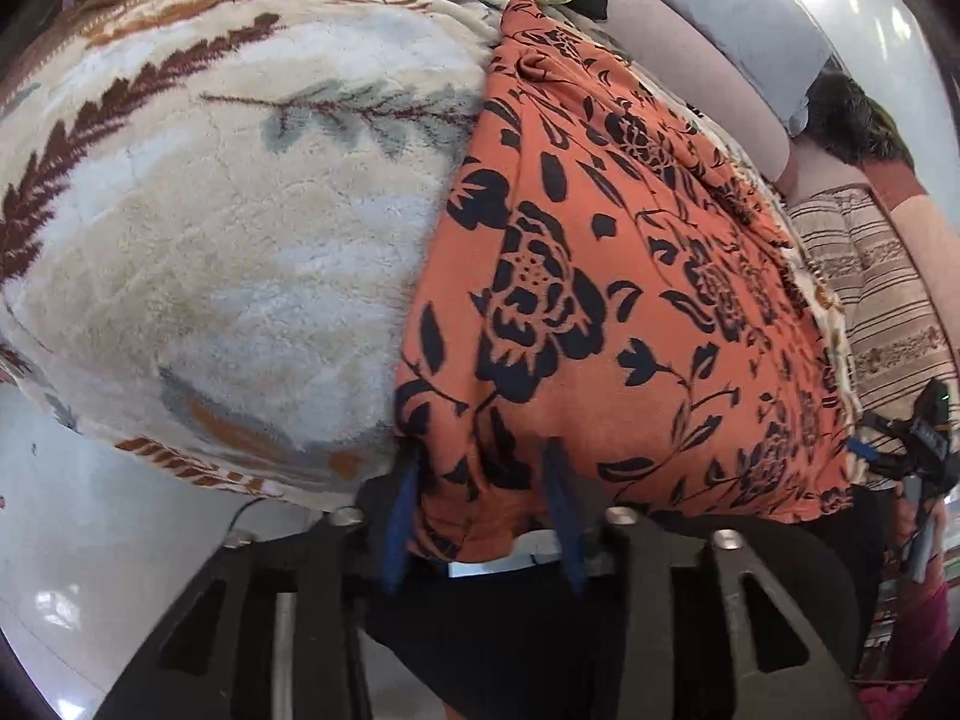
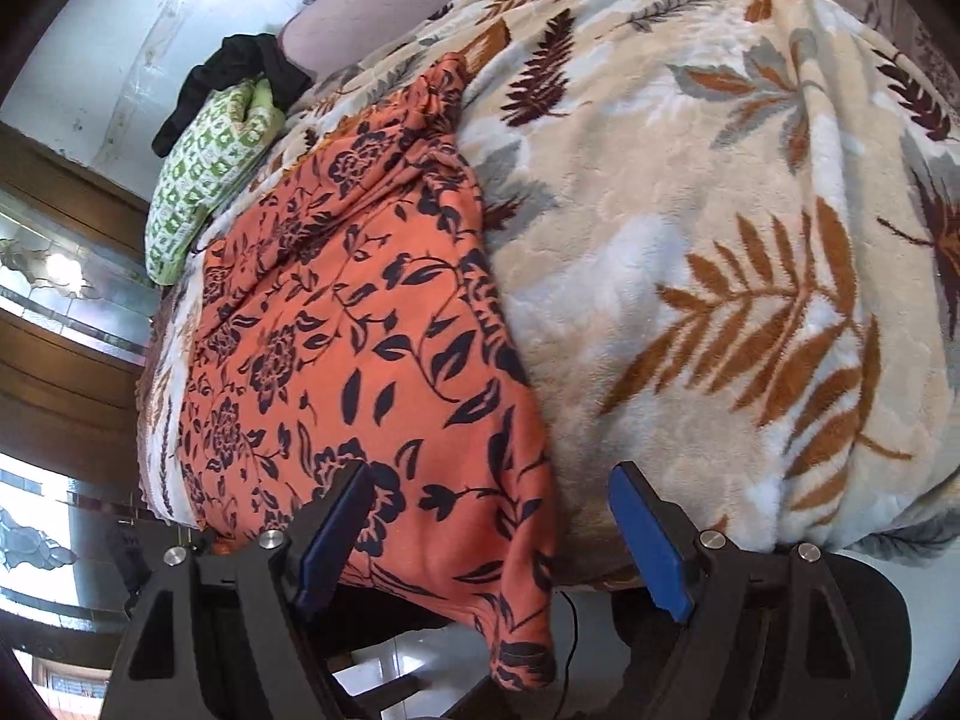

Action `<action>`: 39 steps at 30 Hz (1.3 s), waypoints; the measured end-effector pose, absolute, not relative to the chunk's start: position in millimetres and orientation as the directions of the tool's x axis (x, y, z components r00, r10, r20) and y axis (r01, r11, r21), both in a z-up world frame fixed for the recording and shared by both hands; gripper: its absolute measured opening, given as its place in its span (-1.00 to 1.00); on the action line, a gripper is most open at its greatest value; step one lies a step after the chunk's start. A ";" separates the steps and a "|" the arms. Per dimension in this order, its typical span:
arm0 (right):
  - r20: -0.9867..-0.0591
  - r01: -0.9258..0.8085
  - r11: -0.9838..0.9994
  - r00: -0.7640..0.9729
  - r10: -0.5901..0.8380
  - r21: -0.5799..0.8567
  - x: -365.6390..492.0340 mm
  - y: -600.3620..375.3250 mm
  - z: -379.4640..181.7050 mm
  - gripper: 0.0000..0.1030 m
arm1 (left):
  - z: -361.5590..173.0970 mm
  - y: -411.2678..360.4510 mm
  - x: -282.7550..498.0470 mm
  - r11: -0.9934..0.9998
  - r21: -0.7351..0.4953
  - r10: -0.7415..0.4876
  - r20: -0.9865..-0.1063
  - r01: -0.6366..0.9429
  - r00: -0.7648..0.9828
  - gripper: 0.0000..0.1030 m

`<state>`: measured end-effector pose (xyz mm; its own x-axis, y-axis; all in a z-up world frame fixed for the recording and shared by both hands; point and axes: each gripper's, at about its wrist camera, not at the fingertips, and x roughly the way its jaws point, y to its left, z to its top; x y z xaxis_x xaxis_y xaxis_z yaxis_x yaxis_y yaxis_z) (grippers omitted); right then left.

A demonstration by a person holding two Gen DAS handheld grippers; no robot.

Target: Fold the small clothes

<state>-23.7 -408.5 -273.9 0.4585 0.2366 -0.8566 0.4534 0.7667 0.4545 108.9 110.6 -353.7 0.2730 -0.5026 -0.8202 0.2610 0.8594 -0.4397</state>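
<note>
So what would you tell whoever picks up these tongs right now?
Left tongs: open, straddling the near hem of the orange cloth with black flower print; no grip yet.
Right tongs: open, around the same cloth's other near corner; no grip.
The cloth lies spread on the cream leaf-patterned fleece blanket, its near edge hanging over the side.
A green-and-white patterned cloth and a black garment wait at the far end.
Done: no fold visible. Left: close both tongs on the corners, then fold.
</note>
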 end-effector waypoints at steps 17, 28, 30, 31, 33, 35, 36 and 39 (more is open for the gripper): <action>-0.923 0.288 0.892 0.269 0.274 0.349 -13.9 -352.4 -271.4 -0.87 | -343.4 106.8 108.5 0.879 -0.307 -0.405 -0.885 0.365 0.231 -0.84; -0.713 0.212 0.757 0.556 0.427 0.618 20.0 -368.3 -185.1 -0.87 | -273.2 133.8 122.4 0.793 -0.465 -0.588 -0.753 0.393 0.295 -0.84; -0.695 0.215 0.749 0.588 0.414 0.627 28.1 -374.9 -177.7 -0.87 | -259.8 135.3 131.0 0.774 -0.497 -0.619 -0.724 0.392 0.304 -0.84; -0.685 0.219 0.739 0.602 0.411 0.637 30.9 -381.1 -175.1 -0.87 | -252.5 136.1 136.7 0.765 -0.512 -0.633 -0.710 0.391 0.309 -0.84; -0.661 0.227 0.718 0.631 0.406 0.658 39.1 -397.2 -170.5 -0.87 | -239.8 136.6 150.0 0.755 -0.527 -0.648 -0.691 0.391 0.320 -0.84; -0.641 0.233 0.707 0.663 0.387 0.668 51.6 -411.9 -166.5 -0.87 | -224.9 130.9 170.2 0.748 -0.537 -0.658 -0.678 0.390 0.328 -0.84; -0.629 0.234 0.699 0.678 0.382 0.676 59.1 -420.3 -165.7 -0.87 | -218.1 126.9 181.8 0.744 -0.541 -0.663 -0.671 0.392 0.332 -0.84; -0.602 0.252 0.672 0.714 0.356 0.696 91.3 -447.5 -164.0 -0.87 | -203.1 114.5 226.9 0.740 -0.551 -0.669 -0.658 0.386 0.345 -0.84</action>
